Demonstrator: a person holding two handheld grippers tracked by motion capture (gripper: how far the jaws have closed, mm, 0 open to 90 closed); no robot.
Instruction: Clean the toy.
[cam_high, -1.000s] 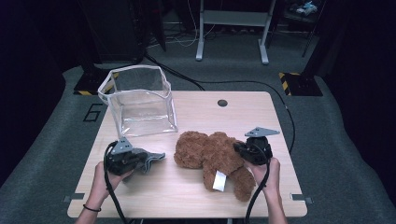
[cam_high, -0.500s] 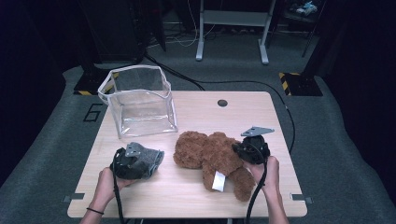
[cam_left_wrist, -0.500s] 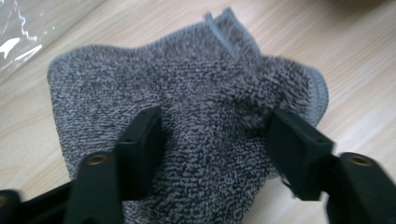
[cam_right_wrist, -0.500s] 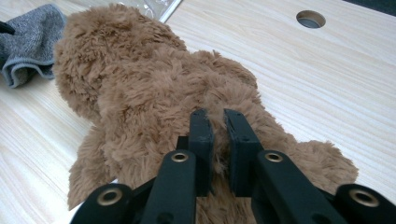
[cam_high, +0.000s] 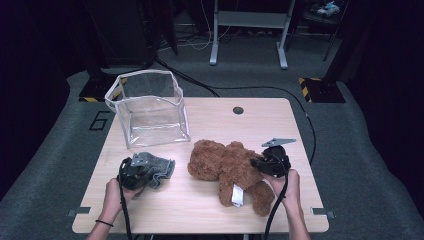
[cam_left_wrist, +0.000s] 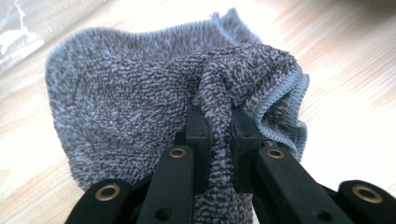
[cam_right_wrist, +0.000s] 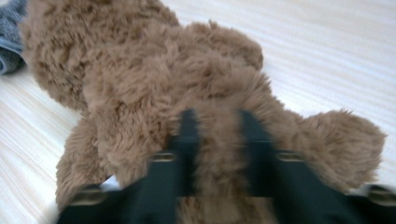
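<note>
Left gripper (cam_high: 142, 169) lowered onto grey cloth (cam_high: 156, 167) near table (cam_high: 210, 115) front-left corner; jaws just closing, pinching cloth fold. Right gripper (cam_high: 260, 162): jaws narrow, clamped on brown teddy bear (cam_high: 225, 167), lying front-centre.

A light wooden table (cam_high: 210, 215) is set on grey carpet (cam_high: 365, 165), on which a painted number (cam_high: 98, 121) is seen at the left. The room behind is kept dark. A grey metal stand (cam_high: 247, 30) is placed on the floor beyond, and yellow-black striped markers (cam_high: 320, 85) are laid near the table's far corners.
</note>
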